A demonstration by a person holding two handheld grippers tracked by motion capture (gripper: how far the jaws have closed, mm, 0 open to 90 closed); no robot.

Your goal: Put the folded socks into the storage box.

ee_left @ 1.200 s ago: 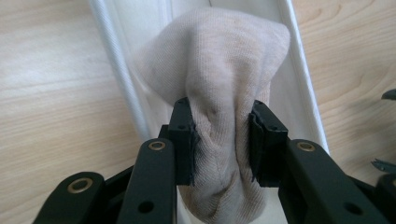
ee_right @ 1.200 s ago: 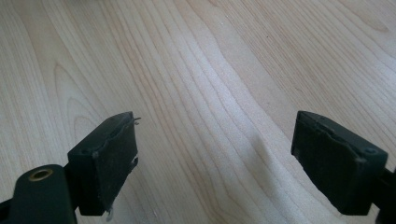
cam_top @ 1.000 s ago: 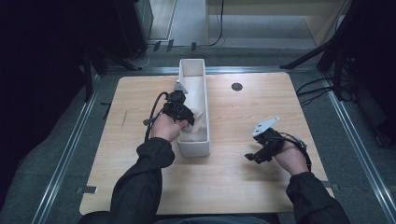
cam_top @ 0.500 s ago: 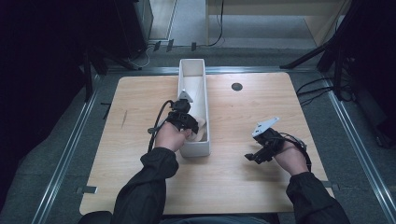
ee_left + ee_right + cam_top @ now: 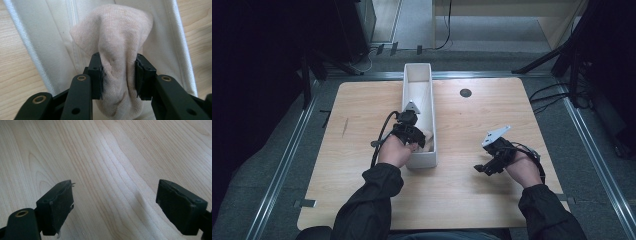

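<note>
A pale beige sock hangs bunched between the jaws of the left gripper, inside the near end of a long white bin. In the left gripper view the fabric bulges above the two pads and narrows where it passes between them; the pads touch it on both sides. These jaws have just been opening, with the sock between them and the cloth in contact with the pads. In the high view the sock shows as a light patch just beside the left gripper, low in the bin's near part. The bin lies lengthwise on the middle of the wooden surface. Well apart to the right, the right gripper rests low over bare wood, its jaws standing wide with nothing between them.
</note>
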